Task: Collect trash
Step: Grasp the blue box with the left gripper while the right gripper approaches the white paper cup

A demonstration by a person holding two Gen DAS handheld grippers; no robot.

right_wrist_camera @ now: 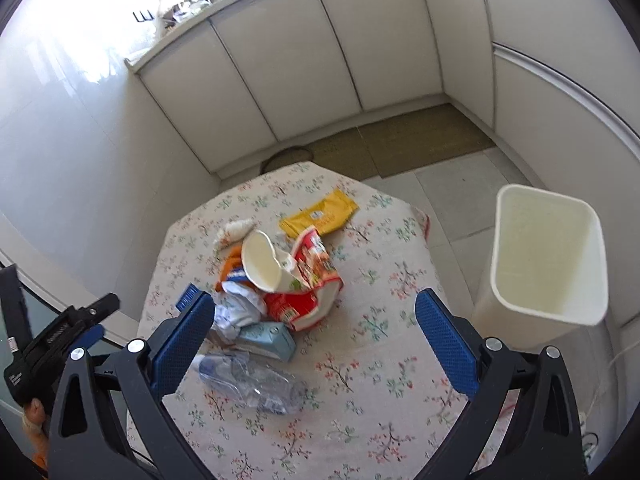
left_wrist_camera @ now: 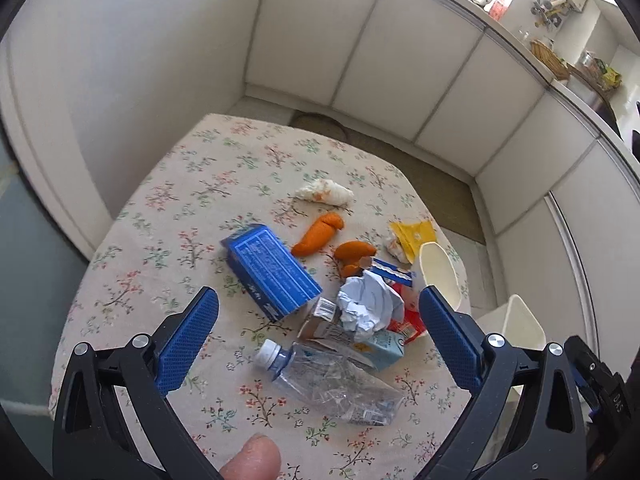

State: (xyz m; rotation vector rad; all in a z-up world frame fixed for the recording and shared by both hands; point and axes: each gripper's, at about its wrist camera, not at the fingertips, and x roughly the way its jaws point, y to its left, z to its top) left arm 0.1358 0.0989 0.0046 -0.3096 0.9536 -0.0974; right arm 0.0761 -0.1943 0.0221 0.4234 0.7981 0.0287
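My left gripper (left_wrist_camera: 318, 312) and right gripper (right_wrist_camera: 314, 312) both hover released, fingers spread, above a floral table (right_wrist_camera: 372, 364). Trash lies piled mid-table: a crushed bottle (left_wrist_camera: 332, 384), blue box (left_wrist_camera: 270, 270), crumpled paper (left_wrist_camera: 368, 304). A white bin (right_wrist_camera: 548, 256) stands right of the table.

Table (right_wrist_camera: 360, 360) right side: bare cloth, open passage toward the bin (right_wrist_camera: 548, 256).
Table centre: trash pile (right_wrist_camera: 280, 288) blocks.
Near edge: crushed bottle (left_wrist_camera: 332, 384) lies across.
Far left: clear.
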